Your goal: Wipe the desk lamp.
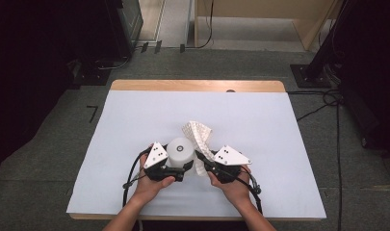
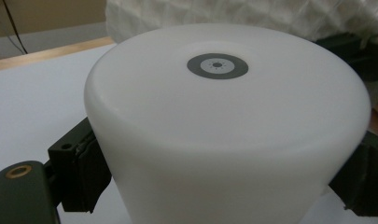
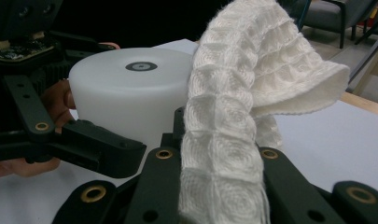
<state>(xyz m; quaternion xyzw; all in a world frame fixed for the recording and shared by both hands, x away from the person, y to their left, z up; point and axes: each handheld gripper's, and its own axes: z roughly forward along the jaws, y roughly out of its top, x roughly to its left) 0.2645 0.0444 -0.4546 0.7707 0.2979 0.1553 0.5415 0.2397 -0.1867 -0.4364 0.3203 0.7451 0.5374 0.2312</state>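
A white plastic cup [image 1: 180, 149] stands upside down near the table's front, a grey ring mark on its upturned base. My left gripper [image 1: 179, 166] is shut on it, one black pad [image 2: 86, 172] pressing each side of the cup [image 2: 224, 130]. My right gripper [image 1: 202, 160] is just to the right of the cup, shut on a white waffle-weave cloth [image 1: 198, 132]. In the right gripper view the cloth [image 3: 228, 140] rises from between my jaws and folds over to the right, close beside the cup [image 3: 126, 93]. The cloth [image 2: 247, 14] hangs behind the cup in the left gripper view.
A white sheet [image 1: 135, 125] covers the wooden table, whose bare far edge [image 1: 197, 85] shows at the back. Cables [image 1: 334, 101] lie on the grey carpet to the right. Dark stands and furniture ring the table.
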